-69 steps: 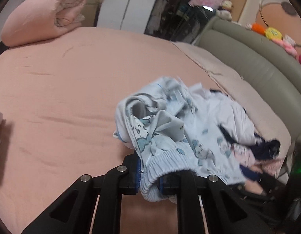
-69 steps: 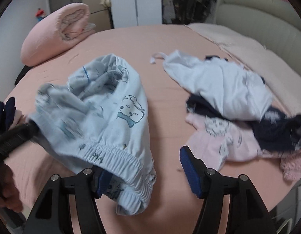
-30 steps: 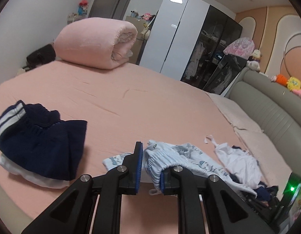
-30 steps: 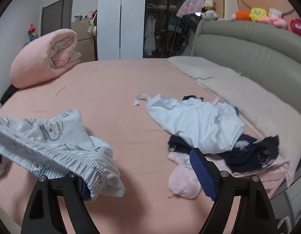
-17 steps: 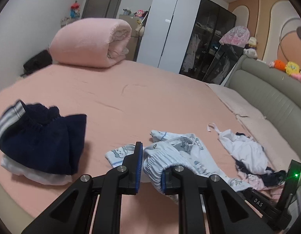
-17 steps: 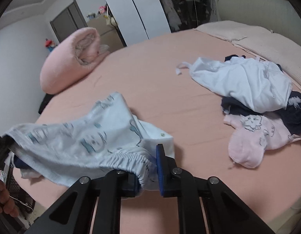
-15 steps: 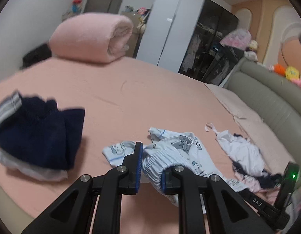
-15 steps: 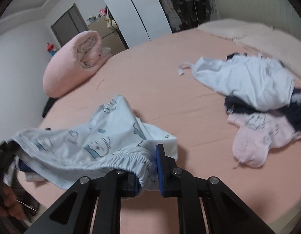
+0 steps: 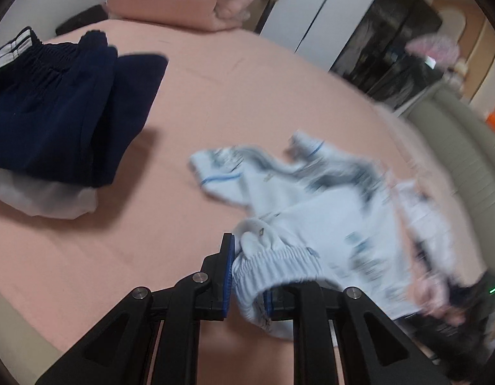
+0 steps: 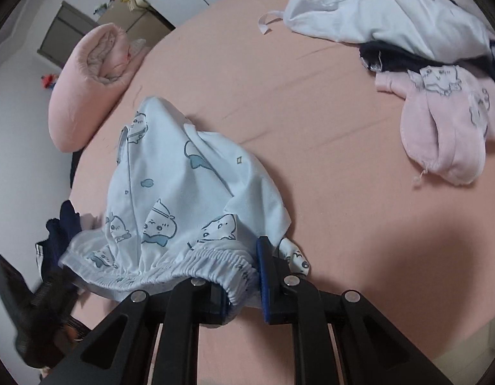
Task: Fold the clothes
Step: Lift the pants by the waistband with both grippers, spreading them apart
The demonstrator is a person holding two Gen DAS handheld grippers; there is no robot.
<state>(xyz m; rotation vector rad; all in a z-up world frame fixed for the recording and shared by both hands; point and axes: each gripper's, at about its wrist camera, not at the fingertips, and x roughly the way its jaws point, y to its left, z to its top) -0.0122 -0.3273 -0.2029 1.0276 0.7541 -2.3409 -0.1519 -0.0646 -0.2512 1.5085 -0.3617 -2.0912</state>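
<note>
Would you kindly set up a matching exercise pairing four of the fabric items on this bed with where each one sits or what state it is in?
Items:
1. light blue printed shorts
2. navy shorts
3. rolled pink blanket
4. pink printed garment

States:
A. folded, on top of a white garment
B. at the far edge of the bed
C. waistband clamped by the left gripper and the right gripper
D. loose, beside a dark and white heap

Pairs: 1-C, 2-A, 3-B, 4-D
</note>
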